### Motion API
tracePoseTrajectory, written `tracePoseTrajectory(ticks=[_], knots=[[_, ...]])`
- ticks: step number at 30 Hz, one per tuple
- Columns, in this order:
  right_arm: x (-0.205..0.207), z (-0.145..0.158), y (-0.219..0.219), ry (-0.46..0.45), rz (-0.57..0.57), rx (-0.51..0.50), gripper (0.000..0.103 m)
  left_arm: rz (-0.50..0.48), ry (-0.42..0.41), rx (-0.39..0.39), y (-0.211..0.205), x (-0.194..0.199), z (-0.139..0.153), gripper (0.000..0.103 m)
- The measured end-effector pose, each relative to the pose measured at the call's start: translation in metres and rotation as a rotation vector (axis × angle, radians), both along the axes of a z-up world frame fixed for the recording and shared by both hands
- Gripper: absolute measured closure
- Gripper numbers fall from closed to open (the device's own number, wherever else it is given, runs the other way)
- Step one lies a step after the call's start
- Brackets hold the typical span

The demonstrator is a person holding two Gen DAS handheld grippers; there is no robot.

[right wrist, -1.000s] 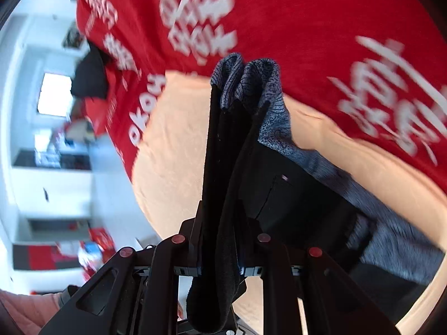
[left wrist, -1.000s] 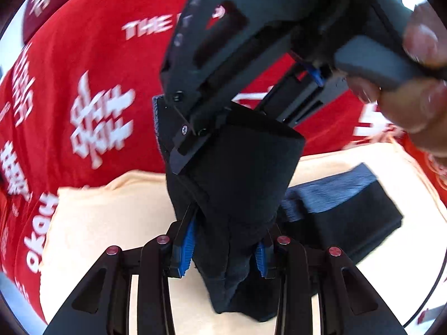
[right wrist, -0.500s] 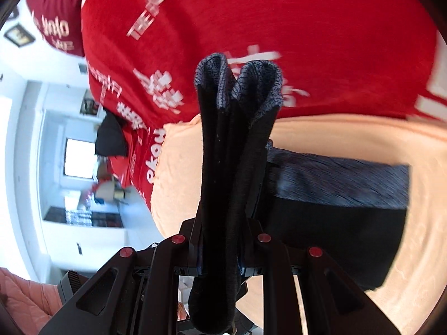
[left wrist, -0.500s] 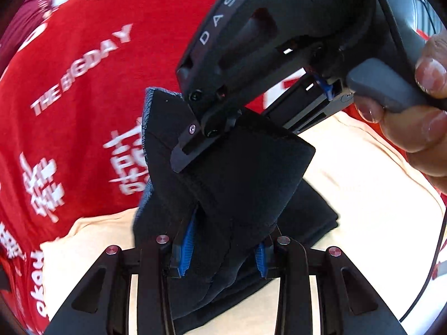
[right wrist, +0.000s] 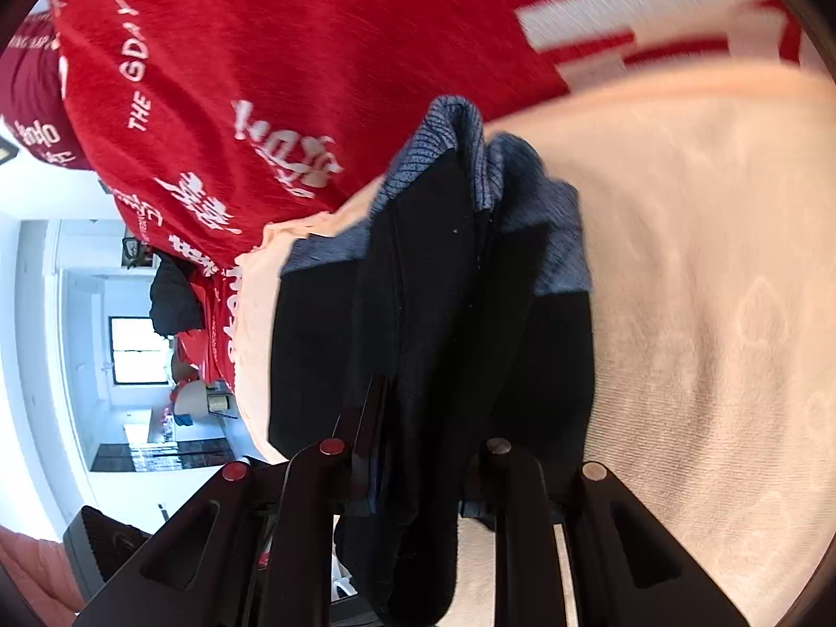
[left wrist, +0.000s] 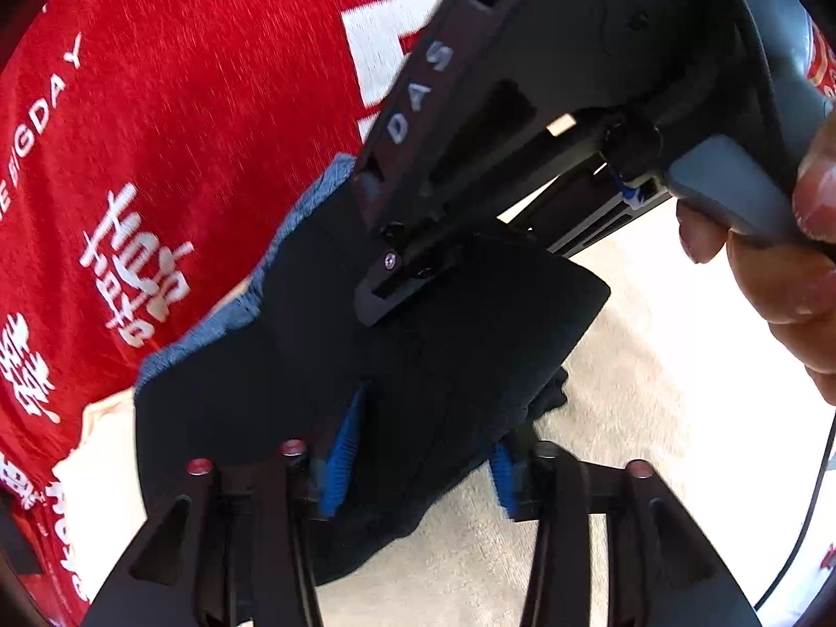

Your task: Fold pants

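The black pants [left wrist: 418, 345] with a blue-grey ribbed waistband [right wrist: 444, 136] are folded into a thick bundle over a cream towel [right wrist: 705, 313]. My left gripper [left wrist: 420, 465] is shut on one end of the bundle, its blue pads pressed into the cloth. My right gripper [right wrist: 418, 475] is shut on the other end; it also shows in the left wrist view [left wrist: 413, 266], clamped on the bundle's top from above, held by a hand [left wrist: 784, 271]. The lower layer of the pants lies on the towel.
The towel [left wrist: 653, 366] lies on a red cloth with white lettering [left wrist: 157, 130], which also shows in the right wrist view [right wrist: 313, 52]. A room with a window [right wrist: 138, 350] shows beyond the table's edge. A thin cable [left wrist: 815, 496] hangs at right.
Both grippers have carried the held fold across and down onto the rest of the pants. The lifted part now lies nearly over the lower layer. Both grips stay shut.
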State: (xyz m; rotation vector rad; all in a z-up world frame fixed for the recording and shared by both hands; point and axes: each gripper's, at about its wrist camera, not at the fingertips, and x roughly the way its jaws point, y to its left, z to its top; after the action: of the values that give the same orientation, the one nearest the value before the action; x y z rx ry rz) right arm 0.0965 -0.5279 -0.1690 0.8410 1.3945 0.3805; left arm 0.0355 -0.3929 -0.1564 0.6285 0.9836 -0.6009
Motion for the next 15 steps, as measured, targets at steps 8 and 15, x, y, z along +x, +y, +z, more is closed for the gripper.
tracePoseTrajectory(ticks=[8, 15], knots=[[-0.009, -0.008, 0.000, 0.014, -0.023, -0.047, 0.069, 0.017, 0.095, -0.046, 0.031, -0.002, 0.008, 0.038], [-0.022, 0.009, 0.007, 0.045, -0.006, -0.257, 0.054, 0.155, 0.159, -0.097, 0.078, 0.021, 0.024, 0.038]])
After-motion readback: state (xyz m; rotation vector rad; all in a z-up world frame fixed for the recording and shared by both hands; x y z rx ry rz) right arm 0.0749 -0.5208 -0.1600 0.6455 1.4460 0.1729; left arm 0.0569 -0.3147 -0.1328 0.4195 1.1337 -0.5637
